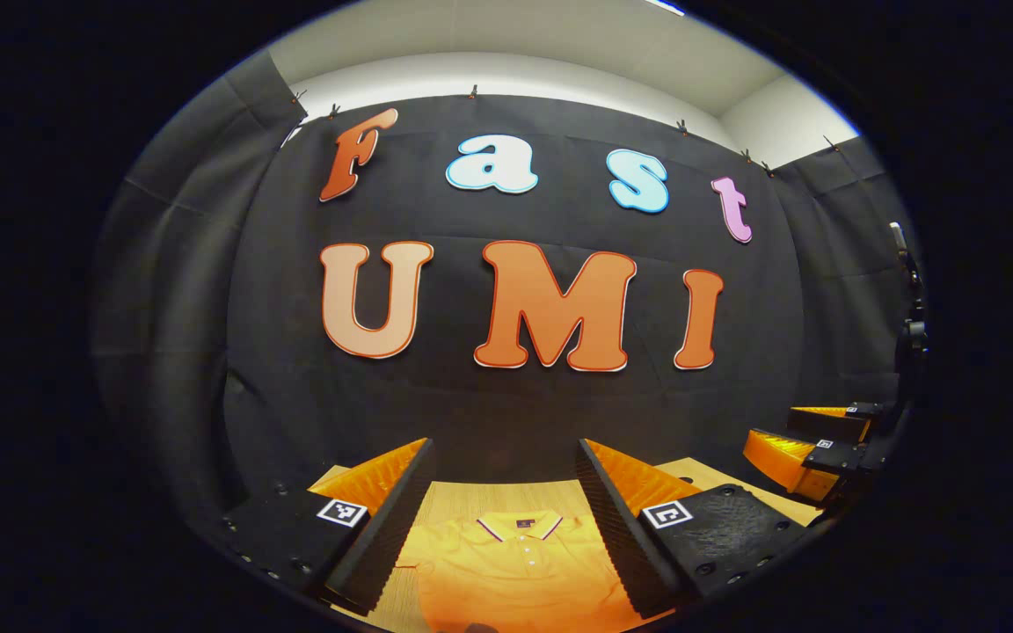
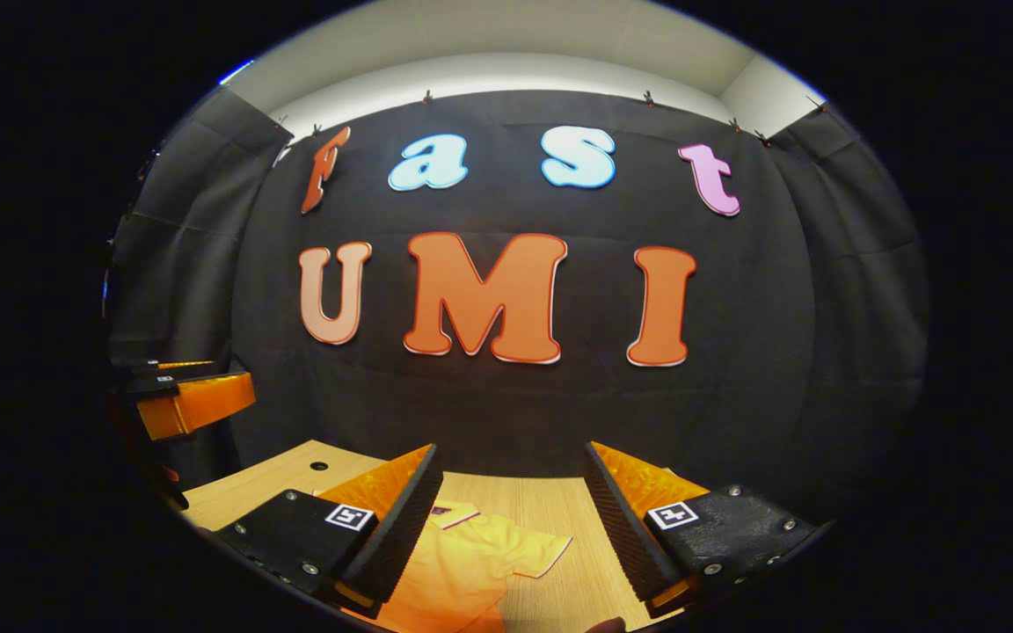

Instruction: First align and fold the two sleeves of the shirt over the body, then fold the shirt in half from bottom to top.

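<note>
An orange polo shirt (image 1: 515, 567) lies flat on the wooden table (image 1: 462, 501), collar toward the far wall. My left gripper (image 1: 504, 457) hangs open above it, its fingers framing the collar and chest without touching. In the right gripper view the same shirt (image 2: 462, 563) shows one short sleeve (image 2: 542, 554) spread out to the right. My right gripper (image 2: 513, 462) is open above that side, with nothing between its fingers. The right gripper also appears at the right edge of the left gripper view (image 1: 810, 457), and the left gripper at the left edge of the right gripper view (image 2: 185, 400).
The wooden table (image 2: 559, 510) runs back to the black cloth wall. A small round hole (image 2: 319, 465) sits in the tabletop at the far left. Bare wood lies to the right of the sleeve.
</note>
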`<state>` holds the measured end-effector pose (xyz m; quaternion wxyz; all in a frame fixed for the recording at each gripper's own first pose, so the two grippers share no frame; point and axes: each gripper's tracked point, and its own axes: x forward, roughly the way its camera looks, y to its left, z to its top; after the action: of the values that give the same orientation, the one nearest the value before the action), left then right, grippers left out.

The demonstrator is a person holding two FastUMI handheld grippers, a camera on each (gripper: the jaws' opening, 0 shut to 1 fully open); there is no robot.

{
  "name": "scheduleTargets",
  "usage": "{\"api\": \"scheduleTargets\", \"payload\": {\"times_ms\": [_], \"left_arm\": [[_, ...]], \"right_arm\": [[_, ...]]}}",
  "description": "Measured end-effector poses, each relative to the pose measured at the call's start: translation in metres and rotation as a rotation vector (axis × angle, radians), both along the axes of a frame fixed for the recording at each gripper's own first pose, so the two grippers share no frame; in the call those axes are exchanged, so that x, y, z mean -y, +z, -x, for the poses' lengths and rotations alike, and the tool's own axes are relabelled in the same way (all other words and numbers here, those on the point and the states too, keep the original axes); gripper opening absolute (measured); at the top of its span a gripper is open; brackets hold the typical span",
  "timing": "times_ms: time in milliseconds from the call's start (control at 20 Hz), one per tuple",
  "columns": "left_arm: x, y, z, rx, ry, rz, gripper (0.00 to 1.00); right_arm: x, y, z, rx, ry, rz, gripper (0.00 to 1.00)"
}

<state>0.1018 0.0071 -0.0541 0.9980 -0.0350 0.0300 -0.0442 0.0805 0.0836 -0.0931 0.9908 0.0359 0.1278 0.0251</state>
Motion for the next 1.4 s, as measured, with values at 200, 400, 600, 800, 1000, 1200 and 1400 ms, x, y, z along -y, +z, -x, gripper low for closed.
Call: {"api": "scheduleTargets", "payload": {"times_ms": [200,400,600,800,1000,1200,1400], "left_arm": [[-0.009,-0.001,0.001,0.0,0.01,-0.018,0.98],[-0.025,0.001,0.005,0.004,0.054,-0.048,0.98],[-0.042,0.003,0.018,0.003,0.105,-0.097,0.98],[-0.06,0.0,0.03,-0.003,0.18,-0.103,0.98],[-0.075,-0.004,0.038,-0.022,0.252,-0.103,0.98],[-0.086,-0.01,0.045,-0.041,0.31,-0.092,0.98],[-0.092,-0.025,0.051,-0.086,0.34,-0.078,0.98]], "right_arm": [[0.011,-0.046,-0.017,-0.149,-0.024,0.006,0.97],[0.025,-0.079,-0.035,-0.248,-0.052,-0.013,0.96],[0.026,-0.108,-0.056,-0.321,-0.041,-0.008,0.96],[0.03,-0.154,-0.071,-0.452,-0.043,-0.01,0.96],[0.025,-0.186,-0.085,-0.556,-0.016,-0.04,0.92],[0.024,-0.214,-0.094,-0.66,0.005,-0.035,0.92],[0.021,-0.239,-0.1,-0.771,0.02,-0.076,0.91]]}}
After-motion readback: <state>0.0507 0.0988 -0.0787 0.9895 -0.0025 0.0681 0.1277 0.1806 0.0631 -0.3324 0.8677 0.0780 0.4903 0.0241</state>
